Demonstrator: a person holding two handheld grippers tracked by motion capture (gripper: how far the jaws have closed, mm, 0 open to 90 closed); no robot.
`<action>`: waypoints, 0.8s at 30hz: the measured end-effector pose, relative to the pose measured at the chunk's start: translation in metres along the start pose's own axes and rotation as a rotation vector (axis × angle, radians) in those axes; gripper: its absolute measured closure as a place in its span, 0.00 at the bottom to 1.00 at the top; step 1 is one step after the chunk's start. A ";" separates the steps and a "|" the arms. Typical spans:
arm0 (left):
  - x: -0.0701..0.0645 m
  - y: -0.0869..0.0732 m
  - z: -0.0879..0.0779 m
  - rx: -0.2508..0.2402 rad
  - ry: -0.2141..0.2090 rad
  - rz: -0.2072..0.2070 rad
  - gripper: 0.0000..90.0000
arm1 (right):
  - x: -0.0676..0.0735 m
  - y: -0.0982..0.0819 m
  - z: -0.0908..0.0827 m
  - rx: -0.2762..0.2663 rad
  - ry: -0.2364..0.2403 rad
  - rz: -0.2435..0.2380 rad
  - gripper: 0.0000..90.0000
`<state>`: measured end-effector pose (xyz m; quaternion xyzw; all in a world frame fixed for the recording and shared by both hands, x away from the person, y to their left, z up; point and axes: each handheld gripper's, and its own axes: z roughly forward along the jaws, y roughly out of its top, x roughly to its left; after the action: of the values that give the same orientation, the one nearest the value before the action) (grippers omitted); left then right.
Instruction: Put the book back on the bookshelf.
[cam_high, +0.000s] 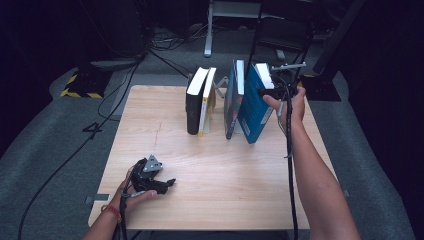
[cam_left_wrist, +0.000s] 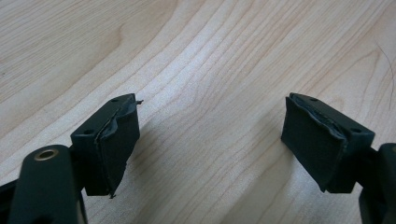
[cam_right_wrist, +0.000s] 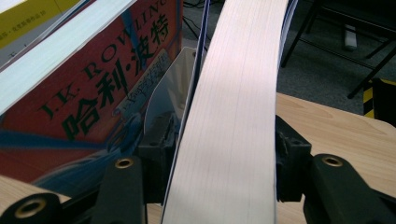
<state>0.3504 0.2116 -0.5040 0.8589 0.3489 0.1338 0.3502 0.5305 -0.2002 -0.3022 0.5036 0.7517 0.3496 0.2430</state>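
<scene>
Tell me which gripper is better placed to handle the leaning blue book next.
Right. The right gripper already straddles the leaning blue book at its top edge, while the left gripper rests open on the wooden table, far from the books.

The surface (cam_high: 220, 175) is light wood with visible grain. It stands on grey carpet floor (cam_high: 45, 145). Black cables (cam_high: 65, 160) run across the floor. A yellow-and-black hazard-striped base (cam_high: 80, 92) sits at far left. Metal stand legs (cam_high: 207, 47) rise behind; the room beyond is dark.

light: bright on table (cam_high: 210, 200), bg dark | shadows: soft | blur: near book pages (cam_right_wrist: 233, 116) soft in right gripper view
</scene>
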 end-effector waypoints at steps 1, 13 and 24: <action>0.000 0.000 0.000 0.000 0.000 0.000 0.21 | 0.000 -0.001 -0.001 0.000 0.004 -0.002 0.55; 0.000 0.000 0.000 0.000 0.002 0.003 0.21 | 0.000 -0.009 -0.019 0.009 0.037 -0.061 0.52; 0.000 0.000 0.001 -0.001 -0.004 -0.002 0.21 | -0.002 -0.019 -0.027 0.014 0.069 -0.099 0.52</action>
<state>0.3506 0.2110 -0.5042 0.8587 0.3489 0.1320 0.3513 0.5005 -0.2142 -0.2997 0.4552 0.7861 0.3489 0.2305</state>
